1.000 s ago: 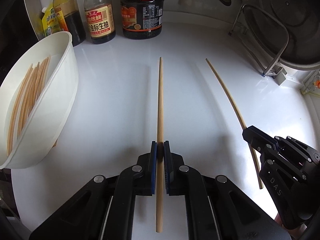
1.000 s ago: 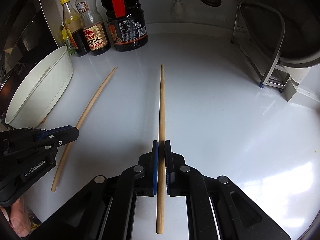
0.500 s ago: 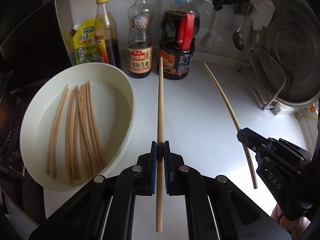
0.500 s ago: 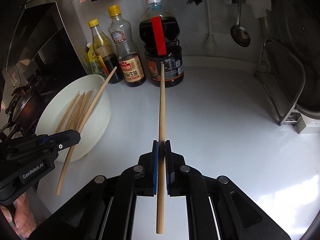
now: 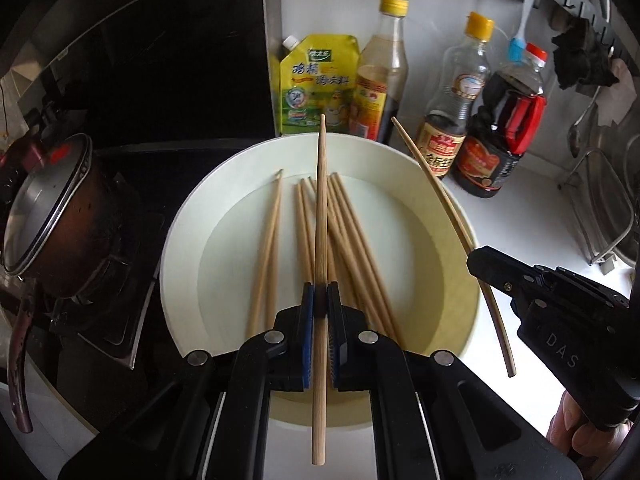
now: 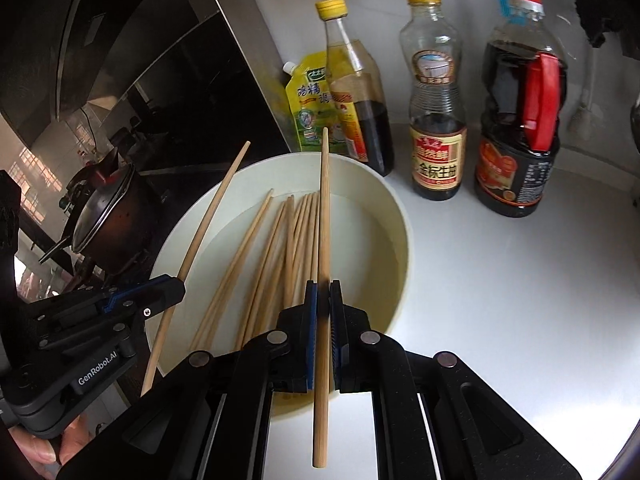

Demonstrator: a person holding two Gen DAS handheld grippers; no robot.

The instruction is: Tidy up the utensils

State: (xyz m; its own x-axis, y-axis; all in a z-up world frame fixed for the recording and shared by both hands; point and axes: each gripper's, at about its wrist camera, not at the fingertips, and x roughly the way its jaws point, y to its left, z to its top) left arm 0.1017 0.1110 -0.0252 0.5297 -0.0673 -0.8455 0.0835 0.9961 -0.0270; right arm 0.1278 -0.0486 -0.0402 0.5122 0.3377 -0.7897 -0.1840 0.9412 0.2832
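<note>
My left gripper [image 5: 320, 294] is shut on a wooden chopstick [image 5: 321, 200] and holds it in the air over the white bowl [image 5: 180, 232]. Several chopsticks [image 5: 352, 240] lie inside the bowl. My right gripper [image 6: 323, 294] is shut on a second chopstick [image 6: 325, 216], held above the bowl's [image 6: 400, 216] right half. In the left wrist view the right gripper [image 5: 474, 258] with its chopstick [image 5: 448, 204] hangs over the bowl's right rim. In the right wrist view the left gripper [image 6: 176, 284] with its chopstick [image 6: 208, 216] hangs over the left rim.
Sauce bottles [image 6: 438, 120] and a yellow seasoning pouch [image 5: 316, 84] stand against the wall behind the bowl. A lidded pot [image 5: 44, 216] sits on the black stove to the left. A metal rack [image 5: 600, 208] stands at the right on the white counter [image 6: 500, 280].
Both grippers have lifted their chopsticks off the counter and carried them left, from the open counter to above the bowl. Both stay shut.
</note>
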